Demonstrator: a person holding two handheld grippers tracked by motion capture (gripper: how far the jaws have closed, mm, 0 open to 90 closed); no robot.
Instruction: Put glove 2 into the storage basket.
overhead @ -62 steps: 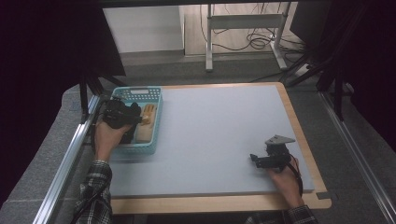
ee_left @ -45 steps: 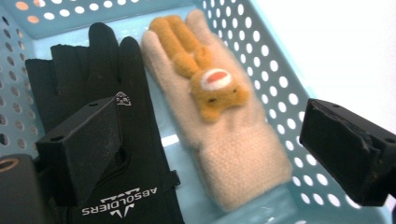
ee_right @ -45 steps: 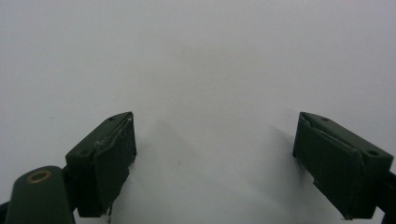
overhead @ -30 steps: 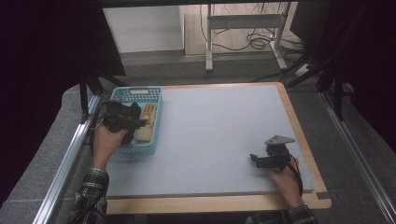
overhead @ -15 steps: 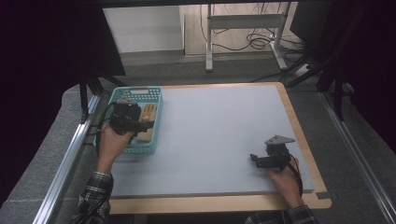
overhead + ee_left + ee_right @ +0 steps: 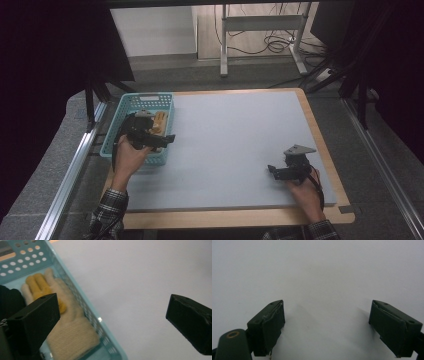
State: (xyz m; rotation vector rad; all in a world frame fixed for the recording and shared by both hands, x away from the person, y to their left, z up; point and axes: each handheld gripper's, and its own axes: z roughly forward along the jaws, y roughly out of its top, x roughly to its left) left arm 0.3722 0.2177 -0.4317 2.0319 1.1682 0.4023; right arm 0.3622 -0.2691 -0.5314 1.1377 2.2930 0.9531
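A teal perforated basket point(image 6: 146, 98) stands at the mat's left edge. Inside it lies a cream knit glove with yellow fingers point(image 6: 160, 121) point(image 6: 71, 332). My left gripper point(image 6: 169, 139) point(image 6: 112, 320) hovers over the basket's right wall point(image 6: 83, 305). It is open wide with nothing between its jaws, one jaw over the glove and the other over the mat. My right gripper point(image 6: 272, 171) point(image 6: 327, 325) is low over the bare mat at the front right, open and empty.
The grey mat point(image 6: 240, 130) covers a wooden-edged table point(image 6: 325, 150). A dark item point(image 6: 10, 298) lies in the basket beside the glove. Metal rails point(image 6: 75, 165) run along both sides of the table, and a white frame point(image 6: 260, 22) with cables stands behind it.
My left gripper has shifted right and slightly nearer, from over the basket's middle to over its right wall. The right gripper has stayed put.
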